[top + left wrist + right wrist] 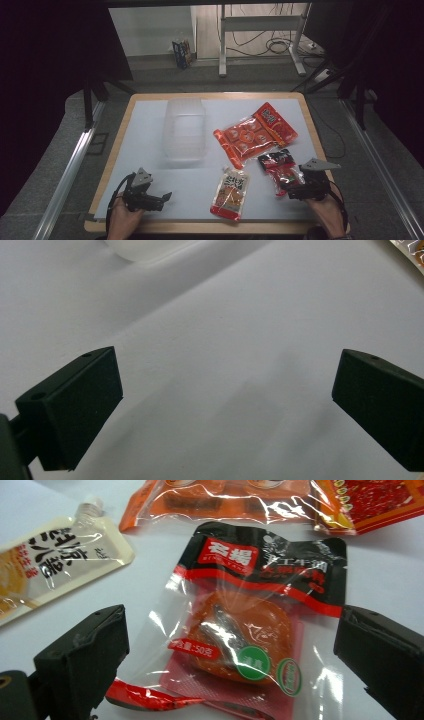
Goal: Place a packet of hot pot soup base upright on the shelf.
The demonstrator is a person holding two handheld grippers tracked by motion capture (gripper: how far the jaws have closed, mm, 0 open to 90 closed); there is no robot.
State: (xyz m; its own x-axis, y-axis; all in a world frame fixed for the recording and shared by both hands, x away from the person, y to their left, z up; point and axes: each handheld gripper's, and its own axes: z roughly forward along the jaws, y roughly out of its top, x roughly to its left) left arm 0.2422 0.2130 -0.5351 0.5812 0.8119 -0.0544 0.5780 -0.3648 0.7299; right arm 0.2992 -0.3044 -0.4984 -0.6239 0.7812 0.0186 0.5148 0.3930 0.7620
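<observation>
Three sealed food packets on the white table [150,125], plus a clear plastic container [185,129] standing empty left of centre. Right tool [295,191] low over the near right part of the table, jaws spread wide with nothing pinched, straddling the black-and-red snack packet [250,630] without pressing on it; packet flat on the table, black printed header pointing away, clear window with an orange-red piece inside, near end between the jaws in the right gripper view. Just beyond it, the large orange multipack [255,132], lying slantwise and close to the black-and-red packet's far edge. Left of it, apart, a cream spouted pouch [231,192] with its cap end toward the far side. Left tool [157,196] near the front left corner, well apart from all packets, jaws likewise wide open and empty, hovering over bare white surface, container corner just visible at the upper edge of the left gripper view.
</observation>
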